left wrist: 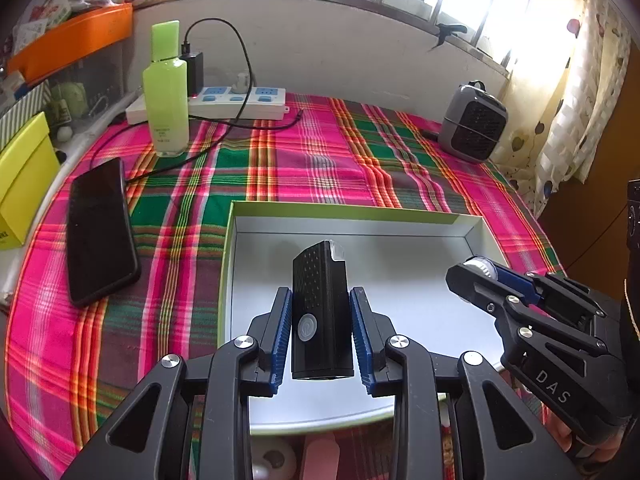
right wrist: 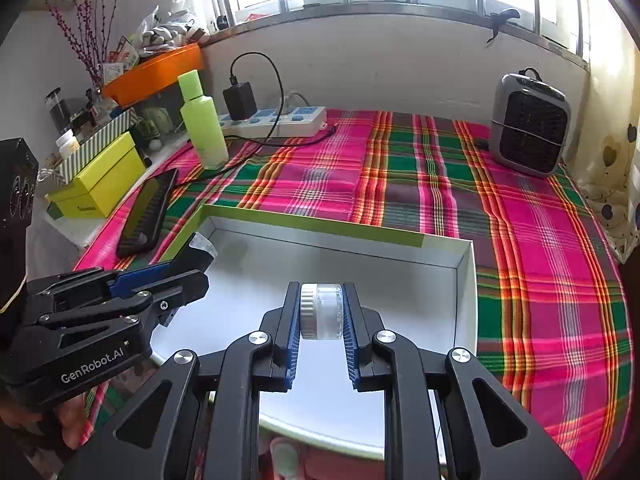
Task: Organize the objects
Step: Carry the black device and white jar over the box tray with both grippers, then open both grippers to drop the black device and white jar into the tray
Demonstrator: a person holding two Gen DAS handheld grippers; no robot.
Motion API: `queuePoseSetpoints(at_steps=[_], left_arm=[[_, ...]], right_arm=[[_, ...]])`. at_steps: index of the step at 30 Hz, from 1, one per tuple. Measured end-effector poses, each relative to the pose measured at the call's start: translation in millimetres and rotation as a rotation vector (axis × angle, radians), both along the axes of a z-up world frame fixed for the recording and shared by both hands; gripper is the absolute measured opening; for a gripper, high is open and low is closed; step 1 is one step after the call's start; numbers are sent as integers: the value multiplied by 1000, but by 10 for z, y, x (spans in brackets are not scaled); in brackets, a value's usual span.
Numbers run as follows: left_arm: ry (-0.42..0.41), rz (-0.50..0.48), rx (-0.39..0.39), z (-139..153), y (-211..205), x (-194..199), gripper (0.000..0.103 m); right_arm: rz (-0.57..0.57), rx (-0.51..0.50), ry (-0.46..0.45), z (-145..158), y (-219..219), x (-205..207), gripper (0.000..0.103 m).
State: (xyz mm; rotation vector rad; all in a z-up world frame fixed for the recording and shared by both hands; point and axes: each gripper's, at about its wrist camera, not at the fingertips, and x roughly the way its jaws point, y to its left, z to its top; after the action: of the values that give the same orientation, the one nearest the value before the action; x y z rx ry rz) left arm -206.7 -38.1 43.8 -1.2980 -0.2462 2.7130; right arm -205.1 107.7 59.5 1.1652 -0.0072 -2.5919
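Note:
My left gripper is shut on a black box-shaped light with a round grey button and a clear tip, held over the open white box with green rims. It also shows in the right wrist view at the left, the light's clear tip sticking out. My right gripper is shut on a small clear round jar with a ribbed white lid, also above the box. In the left wrist view the right gripper is at the right, with the jar just visible.
A black phone lies left of the box on the plaid cloth. A green bottle, a power strip with charger and cable, and a grey heater stand at the back. A yellow box sits at the left.

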Motion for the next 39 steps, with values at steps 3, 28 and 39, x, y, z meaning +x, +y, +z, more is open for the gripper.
queuePoseSetpoints(at_steps=[3, 28, 39], left_arm=[[-7, -3, 3, -29, 6, -74, 27], [-63, -6, -14, -237, 14, -459, 27], [-63, -2, -18, -230, 5, -506, 27]], right_arm=[[-4, 6, -10, -40, 4, -91, 20], [-39, 72, -70, -278, -10, -550, 20], [-50, 87, -105, -324, 4, -607, 20]])
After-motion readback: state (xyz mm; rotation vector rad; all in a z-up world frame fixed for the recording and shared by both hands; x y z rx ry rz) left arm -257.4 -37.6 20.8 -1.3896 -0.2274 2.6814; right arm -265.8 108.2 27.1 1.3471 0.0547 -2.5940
